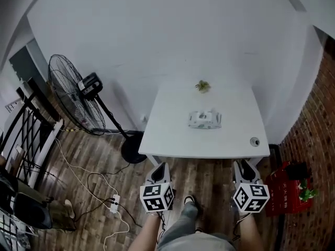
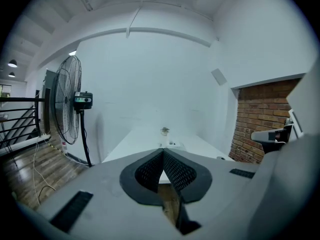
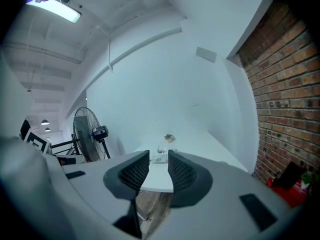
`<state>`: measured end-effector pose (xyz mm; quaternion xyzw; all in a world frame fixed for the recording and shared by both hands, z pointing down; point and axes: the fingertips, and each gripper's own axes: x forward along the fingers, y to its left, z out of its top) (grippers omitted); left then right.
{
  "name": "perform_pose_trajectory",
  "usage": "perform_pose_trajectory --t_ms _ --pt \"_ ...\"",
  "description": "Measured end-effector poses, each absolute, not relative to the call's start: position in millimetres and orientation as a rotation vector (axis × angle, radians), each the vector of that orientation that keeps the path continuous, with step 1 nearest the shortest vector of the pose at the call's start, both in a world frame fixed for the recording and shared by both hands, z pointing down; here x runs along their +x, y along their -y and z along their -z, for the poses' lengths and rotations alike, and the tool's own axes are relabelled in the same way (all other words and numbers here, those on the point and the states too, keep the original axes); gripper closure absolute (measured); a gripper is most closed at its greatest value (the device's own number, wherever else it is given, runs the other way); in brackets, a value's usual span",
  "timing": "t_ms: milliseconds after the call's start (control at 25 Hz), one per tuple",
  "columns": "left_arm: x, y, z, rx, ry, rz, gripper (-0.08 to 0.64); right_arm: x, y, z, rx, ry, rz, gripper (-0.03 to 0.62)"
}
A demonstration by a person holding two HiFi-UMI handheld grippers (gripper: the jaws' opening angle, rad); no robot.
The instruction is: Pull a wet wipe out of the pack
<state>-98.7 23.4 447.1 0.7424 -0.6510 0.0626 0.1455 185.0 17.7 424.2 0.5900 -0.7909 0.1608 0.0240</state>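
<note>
The wet wipe pack lies flat at the middle of the white table, its top flap pale. Both grippers hang in front of the table's near edge, well short of the pack. My left gripper points at the table's near-left corner, and its jaws meet at the tips with nothing between them. My right gripper is off the near-right corner, jaws a small gap apart and empty. Through that gap the pack shows far ahead. The left gripper view shows the pack just above the jaw tips.
A small green plant sits at the table's far edge. A small round object lies near the front right corner. A standing fan is to the left, with cables and a power strip on the wooden floor. A brick wall and a red crate are to the right.
</note>
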Motion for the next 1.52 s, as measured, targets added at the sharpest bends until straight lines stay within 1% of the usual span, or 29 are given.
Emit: perform_pose_trajectory --t_ms 480,960,1240,1520 --pt "-92.7 131.1 -458.0 2.205 1.754 -0.188 0.560 191.9 103.1 -419.9 1.936 2.353 -0.481 0.472" --pt "-117.3 267.8 -465.0 2.212 1.695 -0.195 0.560 175.9 218.8 -424.4 1.984 2.268 -0.502 0.472" --pt "-120.7 316.7 -468.5 2.212 1.677 -0.199 0.560 172.8 250.1 -427.0 1.993 2.244 -0.516 0.472" --pt "-116.9 323.3 -482.1 2.133 1.711 -0.207 0.560 176.0 274.9 -442.0 1.897 2.259 -0.565 0.472"
